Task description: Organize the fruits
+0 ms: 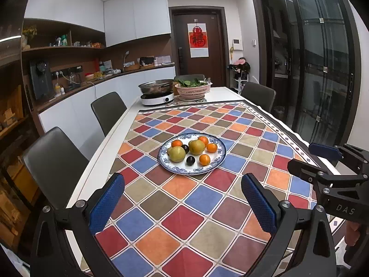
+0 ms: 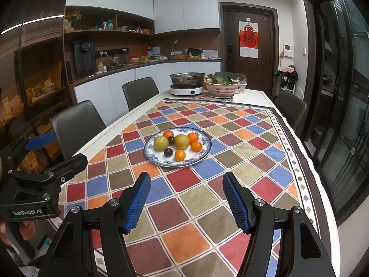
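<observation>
A blue-and-white plate (image 1: pixel 216 161) (image 2: pixel 203 155) sits in the middle of the checkered tablecloth. On it lie two yellow-green fruits (image 1: pixel 177 154) (image 2: pixel 161 143), several small oranges (image 1: pixel 204 159) (image 2: pixel 180 155) and two dark plums (image 1: pixel 190 160) (image 2: pixel 168 152). My left gripper (image 1: pixel 183 184) is open and empty, held above the cloth short of the plate. My right gripper (image 2: pixel 186 182) is open and empty, also short of the plate. Each gripper shows at the edge of the other's view: the right gripper (image 1: pixel 322 159), the left gripper (image 2: pixel 60 150).
A hotpot pan on a white cooker (image 1: pixel 157 92) (image 2: pixel 187 85) and a pink basket of greens (image 1: pixel 192 88) (image 2: pixel 222 85) stand at the table's far end. Dark chairs (image 1: pixel 54 159) (image 2: pixel 76 122) line the left side, another chair (image 2: pixel 290 108) stands on the right.
</observation>
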{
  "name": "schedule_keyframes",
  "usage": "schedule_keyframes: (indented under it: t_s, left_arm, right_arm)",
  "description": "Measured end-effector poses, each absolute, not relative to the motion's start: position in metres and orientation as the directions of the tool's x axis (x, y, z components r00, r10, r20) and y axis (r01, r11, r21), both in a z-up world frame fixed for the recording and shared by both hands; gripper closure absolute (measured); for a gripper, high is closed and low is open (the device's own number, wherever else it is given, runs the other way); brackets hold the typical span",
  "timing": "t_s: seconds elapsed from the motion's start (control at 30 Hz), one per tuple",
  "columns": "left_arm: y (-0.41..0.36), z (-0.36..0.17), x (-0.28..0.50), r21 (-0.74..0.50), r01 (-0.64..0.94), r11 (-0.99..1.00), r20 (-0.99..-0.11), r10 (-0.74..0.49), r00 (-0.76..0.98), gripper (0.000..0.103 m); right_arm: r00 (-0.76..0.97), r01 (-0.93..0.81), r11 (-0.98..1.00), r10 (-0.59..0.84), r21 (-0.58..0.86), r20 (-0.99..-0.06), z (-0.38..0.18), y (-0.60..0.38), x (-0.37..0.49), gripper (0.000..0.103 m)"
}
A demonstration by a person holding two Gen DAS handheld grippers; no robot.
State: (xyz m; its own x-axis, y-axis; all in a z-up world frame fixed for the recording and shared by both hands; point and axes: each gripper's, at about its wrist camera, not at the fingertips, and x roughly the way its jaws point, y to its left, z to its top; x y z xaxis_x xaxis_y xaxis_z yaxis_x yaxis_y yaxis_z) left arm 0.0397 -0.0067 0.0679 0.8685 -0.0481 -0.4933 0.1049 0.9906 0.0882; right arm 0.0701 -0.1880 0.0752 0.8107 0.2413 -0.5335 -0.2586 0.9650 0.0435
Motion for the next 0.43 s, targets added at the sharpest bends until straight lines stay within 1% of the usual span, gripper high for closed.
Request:
schedule_keyframes:
  t_s: [0.43]
  left_arm:
    - [-0.0050, 0.0672, 0.0398, 0.084, 0.099, 0.992, -0.495, -0.045, 0.867, 0.000]
  right_arm:
    - [0.811, -0.259, 0.965, 0.240, 0.039, -0.534, 0.0750, -0.1902, 0.0653, 0.038]
